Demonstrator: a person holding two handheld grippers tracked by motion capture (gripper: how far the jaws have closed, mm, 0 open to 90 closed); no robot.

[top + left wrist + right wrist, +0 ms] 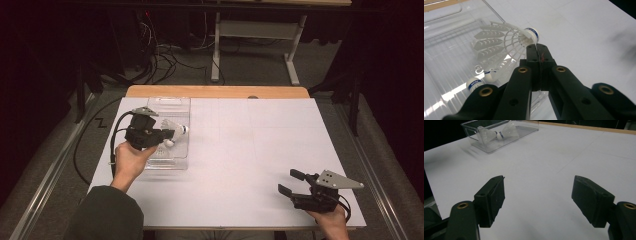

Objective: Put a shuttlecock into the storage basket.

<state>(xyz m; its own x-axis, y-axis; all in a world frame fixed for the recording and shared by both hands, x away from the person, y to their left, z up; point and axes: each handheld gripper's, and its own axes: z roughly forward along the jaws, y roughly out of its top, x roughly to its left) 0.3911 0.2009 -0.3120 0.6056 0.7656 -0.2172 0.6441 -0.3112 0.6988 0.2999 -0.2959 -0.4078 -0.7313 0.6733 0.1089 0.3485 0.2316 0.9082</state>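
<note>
left gripper (539,53) pinching shuttlecock (506,41) rim — second shuttlecock (477,82) beneath

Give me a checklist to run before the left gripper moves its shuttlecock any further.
1. Left gripper shut on the held shuttlecock: ok, the jaws pinch the skirt edge next to the cork.
2. Grip secure: cannot tell, only a thin bit of skirt sits between the jaws.
3. Held shuttlecock over the clear box: ok, it hangs above the box's right side in the high view.
4. Second shuttlecock out of the way: ok, it lies on the box floor below the held one.
5. Right gripper clear: ok, open and empty near the table's front right corner.
</note>
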